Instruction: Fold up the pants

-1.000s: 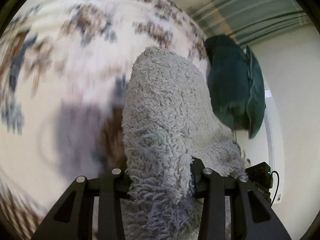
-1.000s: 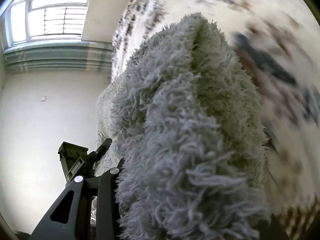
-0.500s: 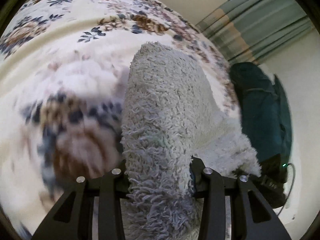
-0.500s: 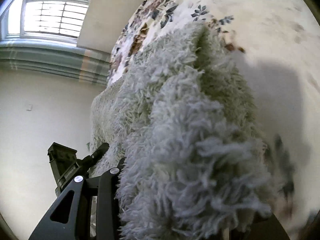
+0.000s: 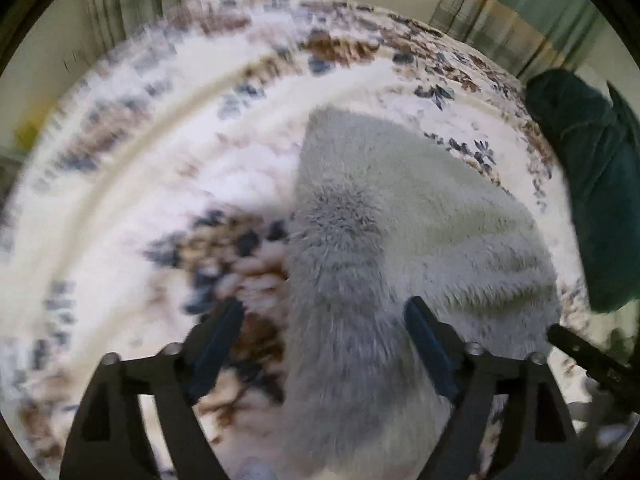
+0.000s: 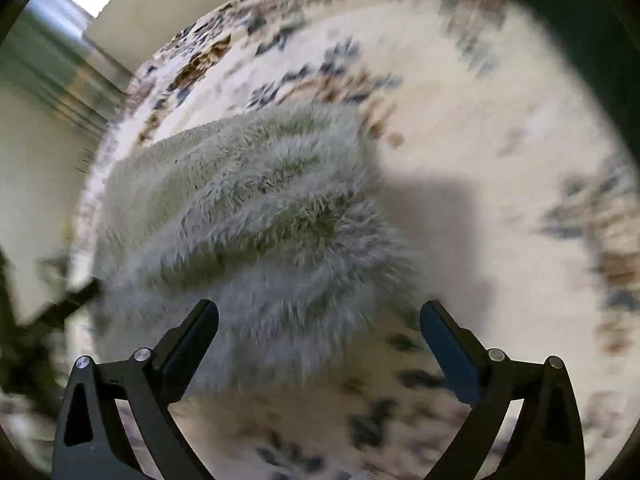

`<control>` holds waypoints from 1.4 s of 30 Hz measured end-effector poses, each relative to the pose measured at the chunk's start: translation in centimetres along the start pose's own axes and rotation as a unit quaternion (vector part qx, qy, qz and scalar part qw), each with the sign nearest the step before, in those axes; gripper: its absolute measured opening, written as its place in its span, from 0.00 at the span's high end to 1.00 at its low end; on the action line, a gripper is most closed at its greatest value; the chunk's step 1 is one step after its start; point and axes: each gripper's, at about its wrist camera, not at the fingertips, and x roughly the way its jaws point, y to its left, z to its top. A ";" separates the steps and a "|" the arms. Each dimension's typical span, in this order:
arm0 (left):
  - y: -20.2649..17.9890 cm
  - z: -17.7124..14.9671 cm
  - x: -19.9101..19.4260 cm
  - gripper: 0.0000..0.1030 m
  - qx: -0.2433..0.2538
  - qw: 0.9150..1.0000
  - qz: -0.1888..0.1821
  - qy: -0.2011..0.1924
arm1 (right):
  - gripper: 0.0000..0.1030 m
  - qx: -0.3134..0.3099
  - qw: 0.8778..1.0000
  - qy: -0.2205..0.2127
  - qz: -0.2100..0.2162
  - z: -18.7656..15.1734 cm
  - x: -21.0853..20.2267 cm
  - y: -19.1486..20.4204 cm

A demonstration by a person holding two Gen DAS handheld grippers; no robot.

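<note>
The fluffy grey-white pants (image 5: 400,216) lie folded in a bundle on the floral bedspread (image 5: 160,152). My left gripper (image 5: 324,316) is open, its fingers standing either side of the near left end of the pants. In the right wrist view the pants (image 6: 248,208) lie ahead and left. My right gripper (image 6: 318,316) is open just above their near edge and holds nothing. Both views are motion-blurred.
A dark green cushion (image 5: 592,208) stands at the bed's right edge. Striped curtains (image 5: 520,12) hang behind the bed. The other gripper shows as a dark shape at the right edge (image 5: 588,356) and the left edge (image 6: 44,320).
Both grippers have opened and let go of the pants, which now lie on the bedspread. Both grippers have pulled back a little from them.
</note>
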 end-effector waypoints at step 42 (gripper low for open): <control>-11.2 -23.7 -54.7 0.05 0.009 0.972 0.070 -0.225 | 0.00 -0.145 0.950 -0.273 -0.045 -31.8 -76.1 8.2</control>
